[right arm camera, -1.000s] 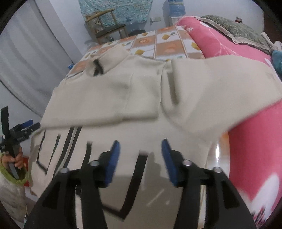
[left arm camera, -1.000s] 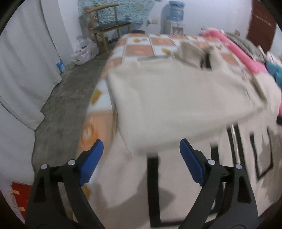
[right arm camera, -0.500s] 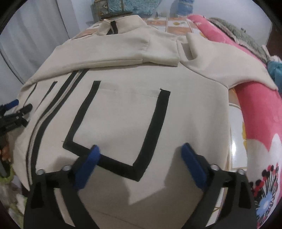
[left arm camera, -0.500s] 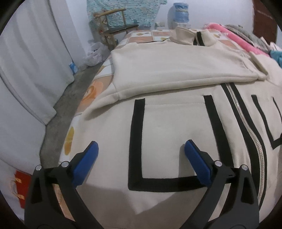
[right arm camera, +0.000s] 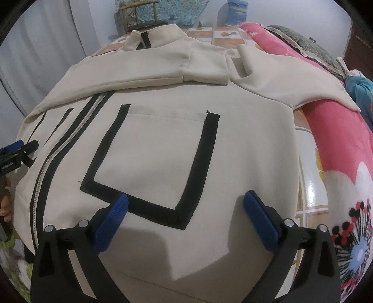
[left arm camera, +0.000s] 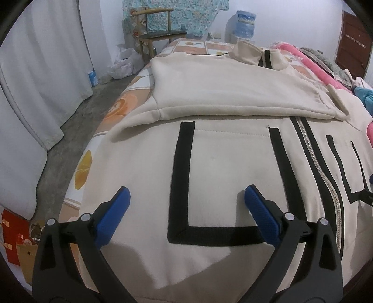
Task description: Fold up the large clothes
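A cream zip-up jacket (left arm camera: 233,163) with black U-shaped pocket trim lies front up on the bed. Both sleeves are folded across its chest: one sleeve (left arm camera: 221,93) in the left wrist view, and the other sleeve (right arm camera: 279,77) trails toward the pink blanket. My left gripper (left arm camera: 186,190) hovers open over the left pocket, with nothing between its blue pads. My right gripper (right arm camera: 185,195) stands open above the right pocket of the jacket (right arm camera: 163,151), also empty. The left gripper (right arm camera: 21,145) shows at the left edge of the right wrist view.
A pink flowered blanket (right arm camera: 338,139) lies rolled along the bed's right side. The patterned sheet (left arm camera: 121,105) borders bare floor on the left, with a white curtain (left arm camera: 42,70) beyond. A wooden chair (left arm camera: 158,30) and water bottle (left arm camera: 244,17) stand at the far end.
A second ago the sleeves were blurred and moving over the chest; they now lie flat there. Both grippers came down toward the pockets, and the right jaws spread wider.
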The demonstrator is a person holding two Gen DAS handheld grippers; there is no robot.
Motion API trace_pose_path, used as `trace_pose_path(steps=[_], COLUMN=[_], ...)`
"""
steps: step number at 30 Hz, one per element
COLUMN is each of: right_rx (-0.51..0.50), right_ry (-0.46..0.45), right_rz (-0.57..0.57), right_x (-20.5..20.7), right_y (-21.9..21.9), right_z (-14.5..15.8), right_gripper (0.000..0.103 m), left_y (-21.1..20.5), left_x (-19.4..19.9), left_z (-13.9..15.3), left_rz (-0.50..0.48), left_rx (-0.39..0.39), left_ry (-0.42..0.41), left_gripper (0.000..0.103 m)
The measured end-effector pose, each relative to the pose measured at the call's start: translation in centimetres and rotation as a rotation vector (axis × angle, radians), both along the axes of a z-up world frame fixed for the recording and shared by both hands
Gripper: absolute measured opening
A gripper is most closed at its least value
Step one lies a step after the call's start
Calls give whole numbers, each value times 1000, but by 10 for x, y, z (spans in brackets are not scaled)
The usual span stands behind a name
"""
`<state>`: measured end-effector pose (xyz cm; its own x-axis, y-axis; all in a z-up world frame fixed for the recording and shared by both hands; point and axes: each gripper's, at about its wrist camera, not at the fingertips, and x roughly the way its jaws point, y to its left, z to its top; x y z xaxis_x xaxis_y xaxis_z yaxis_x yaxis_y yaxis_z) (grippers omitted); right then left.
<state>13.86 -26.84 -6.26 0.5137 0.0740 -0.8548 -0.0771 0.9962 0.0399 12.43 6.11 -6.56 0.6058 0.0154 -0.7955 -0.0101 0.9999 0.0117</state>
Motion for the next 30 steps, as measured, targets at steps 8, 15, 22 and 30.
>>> trace_pose_path(steps=[8,15,22,30], right_rx=[127,175,210,211], right_ry=[-65,-38,15,90], right_rz=[-16,-105,-134,-131], right_x=[-17,-46,-61,-70], right_y=[-25,-76,-93,-83], right_z=[28,38,28,15], right_gripper=[96,88,63,25], left_y=[15,55,86,82], left_x=[-27,-74,-77,-78], left_z=[25,32,10,7], left_rz=[-16,43,136,142], left_rx=[-3,-22,-124,-83], left_ry=[-82,-99,-18,-26], left_gripper=[96,74,52,35])
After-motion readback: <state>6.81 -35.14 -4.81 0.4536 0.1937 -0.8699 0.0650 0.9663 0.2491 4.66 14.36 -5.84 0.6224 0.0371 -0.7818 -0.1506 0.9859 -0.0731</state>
